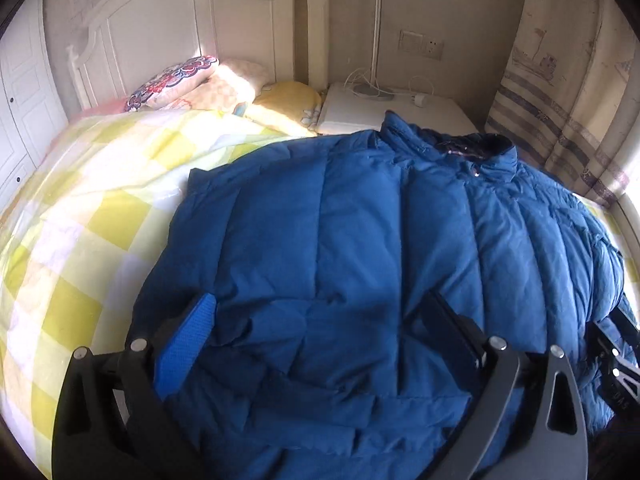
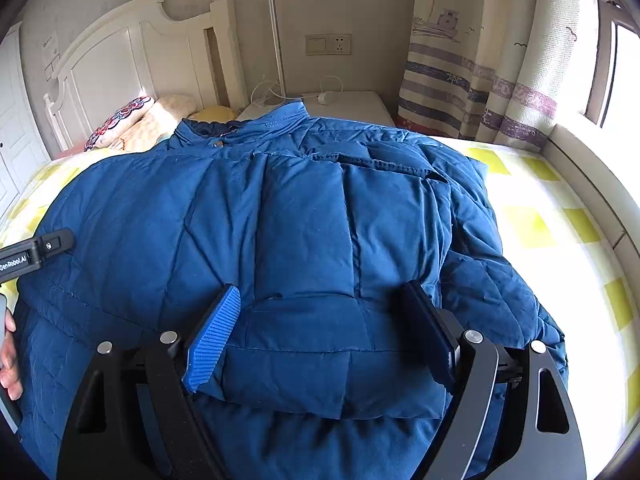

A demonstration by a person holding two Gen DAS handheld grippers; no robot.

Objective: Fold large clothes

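Observation:
A big blue puffer jacket (image 1: pixel 360 220) lies spread flat on the bed, its collar (image 1: pixel 472 148) towards the nightstand. My left gripper (image 1: pixel 316 308) hovers over the jacket's lower body, jaws wide, nothing pinched. It also shows at the left edge of the right wrist view, left gripper (image 2: pixel 36 252), with a hand (image 2: pixel 8 352) behind it. In the right wrist view the jacket (image 2: pixel 180 220) has a sleeve (image 2: pixel 312 352) folded across its front. My right gripper (image 2: pixel 320 292) stands open with the sleeve's puffy end lying between its fingers. I see no squeeze on the fabric.
The bed sheet (image 1: pixel 80 240) is yellow and white checks. Pillows (image 1: pixel 172 80) lean on the white headboard (image 1: pixel 160 24). A white nightstand (image 1: pixel 352 112) with cables stands past the collar. A striped curtain (image 2: pixel 480 80) and a window ledge (image 2: pixel 592 184) bound the right side.

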